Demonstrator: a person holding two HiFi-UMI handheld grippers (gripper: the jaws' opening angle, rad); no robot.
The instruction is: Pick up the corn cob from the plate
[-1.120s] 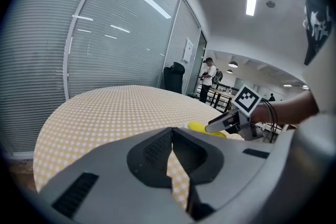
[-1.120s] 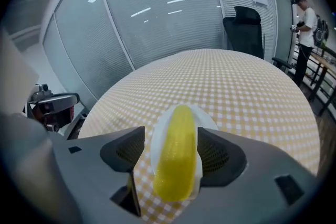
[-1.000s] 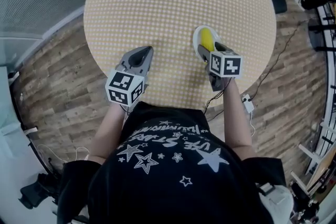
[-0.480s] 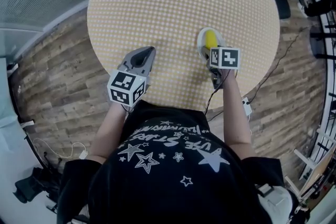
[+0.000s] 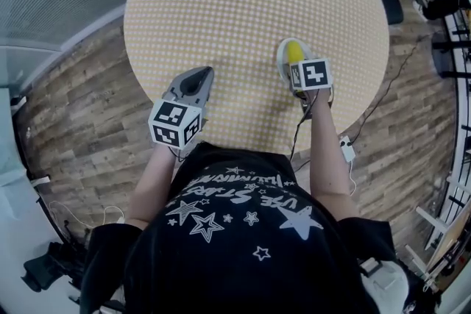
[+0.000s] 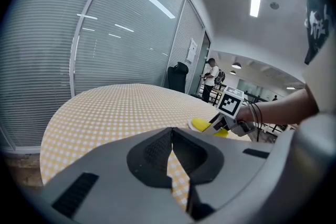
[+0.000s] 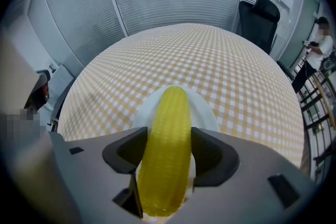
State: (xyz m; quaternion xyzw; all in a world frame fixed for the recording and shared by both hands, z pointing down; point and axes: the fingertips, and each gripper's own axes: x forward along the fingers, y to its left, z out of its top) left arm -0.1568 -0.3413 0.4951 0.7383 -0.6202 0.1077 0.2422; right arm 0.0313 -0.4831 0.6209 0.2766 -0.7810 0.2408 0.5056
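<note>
The yellow corn cob (image 7: pixel 168 144) lies on a small white plate (image 7: pixel 203 110) near the right front edge of the round table. My right gripper (image 7: pixel 165 170) points steeply down over it. Its jaws stand either side of the cob's near half and are closing, with the cob filling the gap between them. In the head view the cob (image 5: pixel 294 52) and plate (image 5: pixel 281 56) show just beyond the right gripper (image 5: pixel 297 65). My left gripper (image 5: pixel 200 74) hovers over the table's front edge with its tips together and nothing in it; its own view shows the left gripper (image 6: pixel 170 135) shut.
The round table (image 5: pixel 250 4) has a yellow-and-white checked top. A black office chair (image 7: pixel 257 16) stands at its far side. Glass walls with blinds surround the area. A cable (image 5: pixel 298 136) hangs from the right gripper over the wooden floor.
My right gripper has tipped further downward and sunk a little over the cob, its marker cube shifting toward the plate. The left gripper has stayed put.
</note>
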